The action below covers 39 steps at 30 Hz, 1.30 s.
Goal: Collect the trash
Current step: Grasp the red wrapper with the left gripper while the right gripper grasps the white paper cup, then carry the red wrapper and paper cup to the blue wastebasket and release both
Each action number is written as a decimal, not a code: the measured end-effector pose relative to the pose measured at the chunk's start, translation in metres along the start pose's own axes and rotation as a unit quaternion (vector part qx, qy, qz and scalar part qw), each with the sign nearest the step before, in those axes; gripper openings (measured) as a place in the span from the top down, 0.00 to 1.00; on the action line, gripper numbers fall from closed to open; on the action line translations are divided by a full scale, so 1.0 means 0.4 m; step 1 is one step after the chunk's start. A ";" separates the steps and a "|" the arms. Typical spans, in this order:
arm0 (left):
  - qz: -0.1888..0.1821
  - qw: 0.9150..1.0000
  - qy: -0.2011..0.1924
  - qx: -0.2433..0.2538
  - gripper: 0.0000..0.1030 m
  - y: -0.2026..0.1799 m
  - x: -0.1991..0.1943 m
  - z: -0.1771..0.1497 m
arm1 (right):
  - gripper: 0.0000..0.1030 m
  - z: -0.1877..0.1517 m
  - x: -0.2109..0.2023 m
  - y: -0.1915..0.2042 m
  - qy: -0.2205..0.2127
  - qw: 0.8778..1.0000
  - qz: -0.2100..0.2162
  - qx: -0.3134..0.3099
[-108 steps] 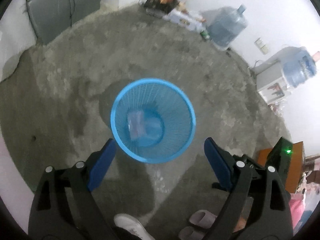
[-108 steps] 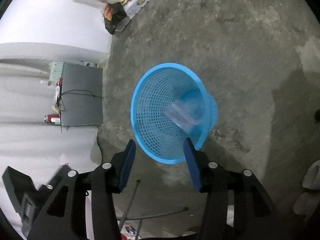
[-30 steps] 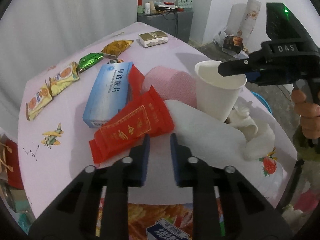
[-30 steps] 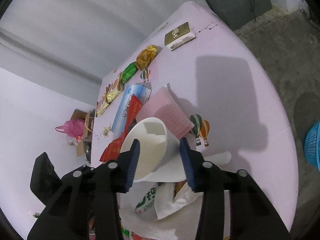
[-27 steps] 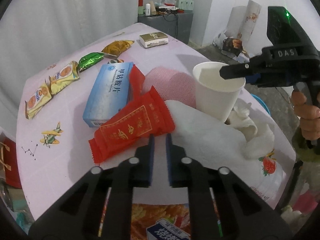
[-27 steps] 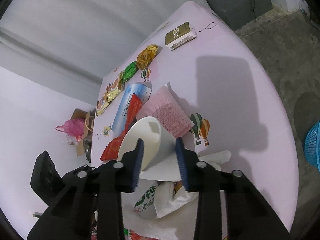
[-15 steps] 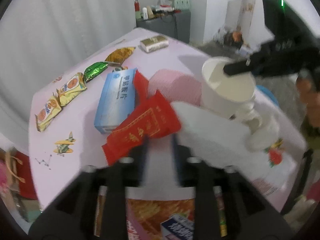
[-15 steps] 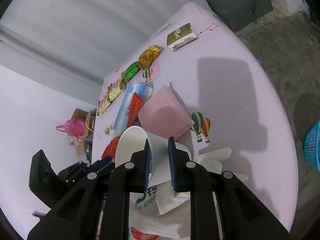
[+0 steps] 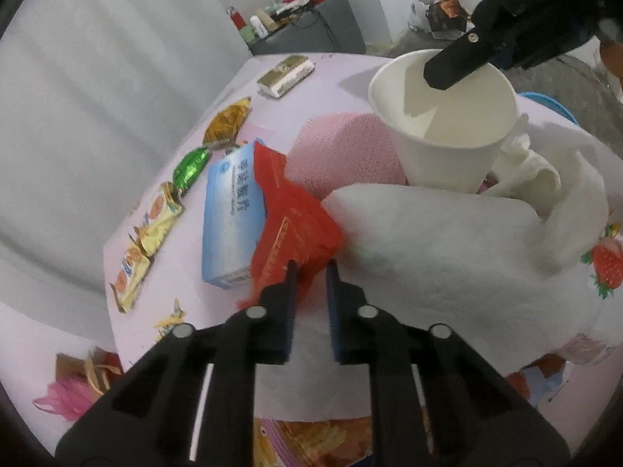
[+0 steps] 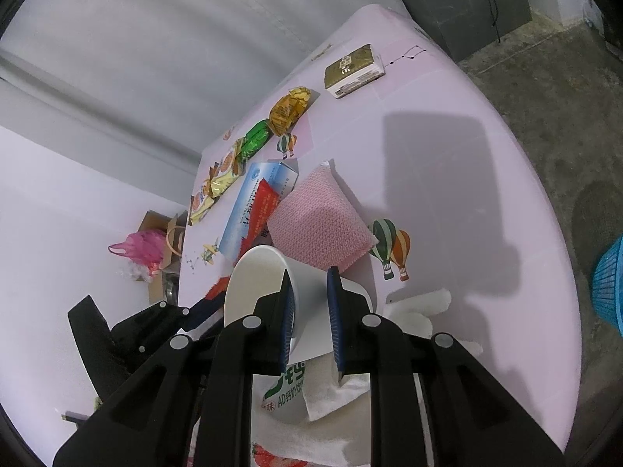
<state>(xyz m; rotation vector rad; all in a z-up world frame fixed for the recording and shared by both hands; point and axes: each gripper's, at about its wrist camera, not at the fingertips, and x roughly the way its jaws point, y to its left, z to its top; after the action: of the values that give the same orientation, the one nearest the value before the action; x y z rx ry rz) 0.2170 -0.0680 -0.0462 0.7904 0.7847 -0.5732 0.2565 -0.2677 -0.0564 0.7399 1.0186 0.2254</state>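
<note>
Since a second ago my left gripper has rolled and slid onto the red wrapper, and my right gripper has pinched in on the cup. Largest first: the pink table fills both views, its clutter at the centre and lower left of the frames. A white towel lies at the right of the left view, just under the cup. Above the wrapper sits a pink cloth, and the blue box lies to its left, partly under it. My right fingers stand nearly shut with the cup's wall between them, one finger inside the rim and one outside. My left jaws are closing, narrowly apart, with the wrapper's lower corner between their tips; I cannot tell whether the pads press it. A blue bin shows at the right edge of the right view, on the floor beyond the table.
</note>
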 end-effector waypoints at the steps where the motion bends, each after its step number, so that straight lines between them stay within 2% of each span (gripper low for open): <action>1: 0.004 1.000 -0.007 0.005 0.90 -0.002 -0.007 0.000 | 0.84 -0.001 -0.001 -0.001 -0.001 1.000 0.001 0.000; 6: 0.013 0.999 -0.033 -0.013 0.94 0.022 -0.052 -0.001 | 0.91 -0.004 -0.018 0.010 -0.016 1.000 0.010 -0.002; 9: 0.015 0.997 -0.052 -0.051 0.95 0.059 -0.093 -0.007 | 0.95 -0.005 -0.039 0.025 -0.027 0.999 0.023 -0.006; 15: 0.019 0.987 -0.105 -0.120 0.96 0.132 -0.201 -0.018 | 0.95 -0.017 -0.089 0.064 -0.052 0.998 0.039 -0.017; 19: 0.004 0.978 -0.131 -0.164 0.96 0.169 -0.272 -0.013 | 0.95 -0.043 -0.144 0.077 -0.074 0.996 0.055 -0.019; 23: -0.006 0.971 -0.165 -0.175 0.96 0.171 -0.350 0.004 | 0.95 -0.086 -0.225 0.061 -0.110 0.992 0.067 -0.008; 26: -0.032 0.966 -0.192 -0.169 0.96 0.142 -0.397 0.033 | 0.95 -0.131 -0.301 0.024 -0.144 0.988 0.062 0.006; 29: -0.059 0.965 -0.205 -0.150 0.96 0.088 -0.423 0.085 | 0.95 -0.173 -0.378 -0.041 -0.176 0.982 0.060 0.033; 33: -0.095 0.966 -0.210 -0.117 0.96 -0.015 -0.436 0.183 | 0.95 -0.230 -0.479 -0.151 -0.218 0.971 0.054 0.077; 39: -0.174 0.960 -0.204 -0.084 0.96 -0.204 -0.427 0.320 | 0.95 -0.319 -0.604 -0.310 -0.274 0.953 0.011 0.130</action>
<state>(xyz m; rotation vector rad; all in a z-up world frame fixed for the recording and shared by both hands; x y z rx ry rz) 0.1099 -0.1894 0.1149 0.3548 0.5795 -0.9380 0.0032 -0.4215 -0.0103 0.9841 0.5110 -0.0999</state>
